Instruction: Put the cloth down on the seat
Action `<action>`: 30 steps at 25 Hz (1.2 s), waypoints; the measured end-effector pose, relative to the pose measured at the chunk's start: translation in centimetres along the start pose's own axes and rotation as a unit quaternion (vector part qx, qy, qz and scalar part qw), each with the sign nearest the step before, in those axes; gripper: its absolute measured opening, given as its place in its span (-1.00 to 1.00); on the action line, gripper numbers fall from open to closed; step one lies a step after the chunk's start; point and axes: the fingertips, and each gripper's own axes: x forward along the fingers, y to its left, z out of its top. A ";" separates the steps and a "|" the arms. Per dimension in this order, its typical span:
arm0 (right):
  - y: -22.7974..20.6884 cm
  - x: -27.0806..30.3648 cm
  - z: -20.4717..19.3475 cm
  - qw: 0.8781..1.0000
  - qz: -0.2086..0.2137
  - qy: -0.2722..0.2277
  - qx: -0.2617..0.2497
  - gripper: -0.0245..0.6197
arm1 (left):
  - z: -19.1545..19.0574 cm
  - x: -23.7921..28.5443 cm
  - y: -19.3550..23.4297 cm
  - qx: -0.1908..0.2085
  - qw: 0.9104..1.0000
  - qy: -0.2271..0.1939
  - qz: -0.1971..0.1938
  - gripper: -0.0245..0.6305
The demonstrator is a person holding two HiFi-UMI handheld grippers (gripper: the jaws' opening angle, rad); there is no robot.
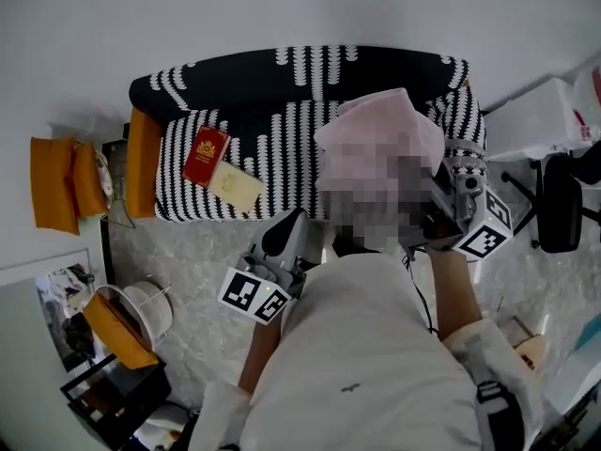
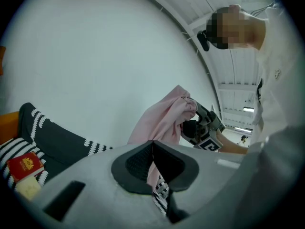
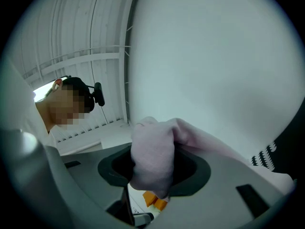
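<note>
Right tongs (image 3: 153,163) clenched on pink cloth (image 1: 376,125), left tongs (image 2: 152,149) seemingly pinching edge; stretched over striped seat (image 1: 272,139) for laying.

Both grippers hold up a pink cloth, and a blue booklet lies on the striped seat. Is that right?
Not quite. The booklet on the striped seat is red, not blue; the head view shows it. The pink cloth is indeed held up by both, the left gripper and the right gripper.

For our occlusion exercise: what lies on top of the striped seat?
A red booklet and pale card; the held-up pink cloth hides the seat's right part.
</note>
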 end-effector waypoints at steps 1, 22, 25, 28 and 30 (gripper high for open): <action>-0.6 -0.2 -0.1 1.000 -0.002 0.005 0.003 -0.34 | -0.1 0.2 -0.2 0.000 1.000 -0.002 0.005 -0.89; -16.6 -3.8 -5.9 0.986 -0.095 0.100 0.090 -0.34 | -2.1 5.7 0.8 -0.020 0.997 0.032 0.073 -0.89; -17.7 -4.5 -7.1 0.983 -0.108 0.108 0.097 -0.34 | -2.7 5.7 0.7 -0.024 0.996 0.040 0.074 -0.89; -18.7 -5.2 -8.1 0.980 -0.123 0.115 0.106 -0.34 | -3.1 5.5 0.7 -0.027 0.996 0.045 0.076 -0.89; -19.4 -5.8 -8.9 0.977 -0.136 0.122 0.112 -0.34 | -3.2 5.2 0.8 -0.031 0.995 0.047 0.078 -0.89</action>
